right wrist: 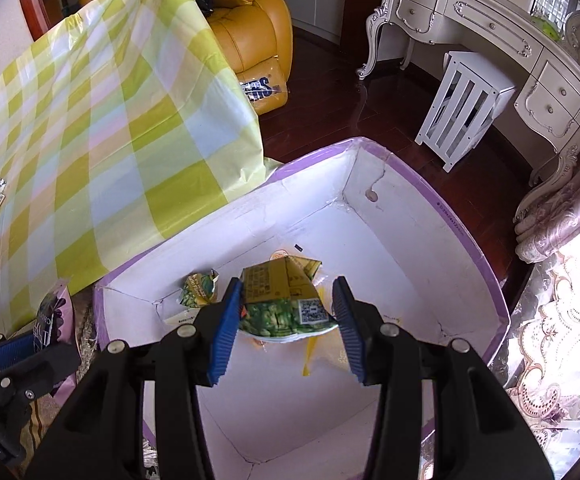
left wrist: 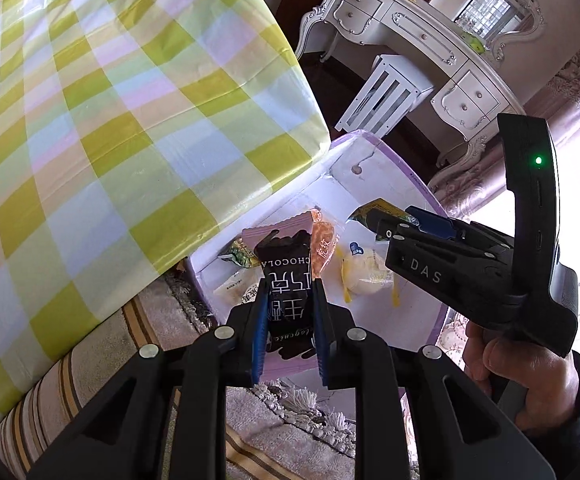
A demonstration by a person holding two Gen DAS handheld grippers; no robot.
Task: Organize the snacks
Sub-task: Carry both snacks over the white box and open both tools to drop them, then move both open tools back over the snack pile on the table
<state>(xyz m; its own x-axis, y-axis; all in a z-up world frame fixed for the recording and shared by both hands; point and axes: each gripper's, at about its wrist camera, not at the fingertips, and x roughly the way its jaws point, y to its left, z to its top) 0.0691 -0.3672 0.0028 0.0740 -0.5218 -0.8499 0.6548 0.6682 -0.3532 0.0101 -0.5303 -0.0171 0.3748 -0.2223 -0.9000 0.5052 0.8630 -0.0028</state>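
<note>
Left claw (left wrist: 290, 300): gripping chocolate packet (left wrist: 288, 280), lower centre. Right claw (right wrist: 286, 320): holding green snack bag (right wrist: 282, 300) over box (right wrist: 466, 248). Release low, inside walls.

Each view looks out from behind its own claw, forward along the two fingers and steeply down. The left wrist view sits close above the near rim of the white box (left wrist: 374, 184), with the checked counter (left wrist: 90, 120) filling its left side and the right claw (left wrist: 386, 226) in sight at right. The right wrist view hangs over the box (right wrist: 410, 216) and faces into it. Both share the box, the counter (right wrist: 90, 120) and the white dressing table (left wrist: 430, 36) (right wrist: 490, 12) behind.
</note>
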